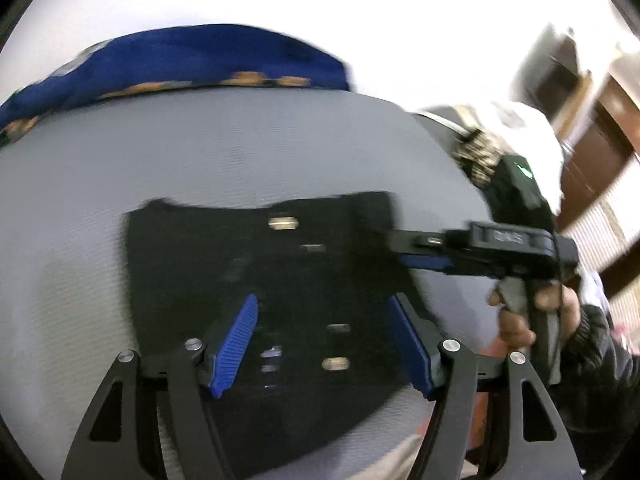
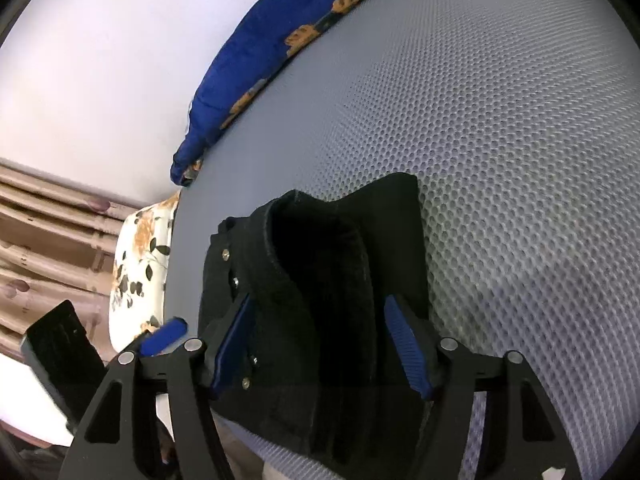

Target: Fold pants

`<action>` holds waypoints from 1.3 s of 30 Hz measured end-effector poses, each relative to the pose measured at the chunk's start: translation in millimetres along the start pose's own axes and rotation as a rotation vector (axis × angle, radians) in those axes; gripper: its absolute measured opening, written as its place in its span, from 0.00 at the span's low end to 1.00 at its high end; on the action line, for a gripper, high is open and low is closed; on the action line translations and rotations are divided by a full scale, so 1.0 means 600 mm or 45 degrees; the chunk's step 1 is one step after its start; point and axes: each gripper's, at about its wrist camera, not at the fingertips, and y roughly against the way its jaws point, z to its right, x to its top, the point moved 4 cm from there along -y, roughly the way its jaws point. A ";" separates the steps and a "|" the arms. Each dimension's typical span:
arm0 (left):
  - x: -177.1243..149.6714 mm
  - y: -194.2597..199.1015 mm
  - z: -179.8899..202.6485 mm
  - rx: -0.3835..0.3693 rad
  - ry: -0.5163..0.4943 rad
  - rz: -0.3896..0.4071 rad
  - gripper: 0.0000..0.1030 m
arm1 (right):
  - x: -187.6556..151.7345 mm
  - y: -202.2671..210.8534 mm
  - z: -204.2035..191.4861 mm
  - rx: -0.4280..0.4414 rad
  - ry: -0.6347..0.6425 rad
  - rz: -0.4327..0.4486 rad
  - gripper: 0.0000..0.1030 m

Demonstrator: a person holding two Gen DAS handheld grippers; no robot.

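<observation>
Black pants lie folded into a flat block on a grey mesh surface, with metal buttons showing. My left gripper hovers over the block's near part, jaws open, nothing between the blue pads. A hand holds the right gripper, whose fingertips sit at the block's right edge. In the right wrist view the pants bulge up between the right gripper's spread pads, which stand on either side of the fold without visibly pressing it. One blue left-gripper pad shows at the left.
A blue blanket with orange flowers runs along the far edge of the mesh surface. A white floral pillow lies beside that edge, with beige curtains behind. Brown wooden furniture stands at the right.
</observation>
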 end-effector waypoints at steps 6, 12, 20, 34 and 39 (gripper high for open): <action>-0.025 0.004 -0.083 0.102 0.132 -0.013 0.66 | 0.025 -0.034 0.006 0.078 -0.014 -0.003 0.53; -0.044 -0.013 -0.103 0.134 0.142 -0.050 0.66 | 0.029 -0.034 -0.018 0.119 0.001 0.011 0.23; -0.025 0.002 -0.092 0.060 0.121 0.041 0.66 | 0.011 0.040 -0.030 0.064 -0.016 0.173 0.10; -0.047 -0.068 -0.064 0.138 -0.056 -0.114 0.66 | -0.007 0.026 0.002 -0.168 -0.066 0.123 0.31; -0.044 -0.074 -0.065 0.152 -0.061 -0.119 0.66 | -0.035 0.049 -0.003 -0.217 -0.042 0.109 0.31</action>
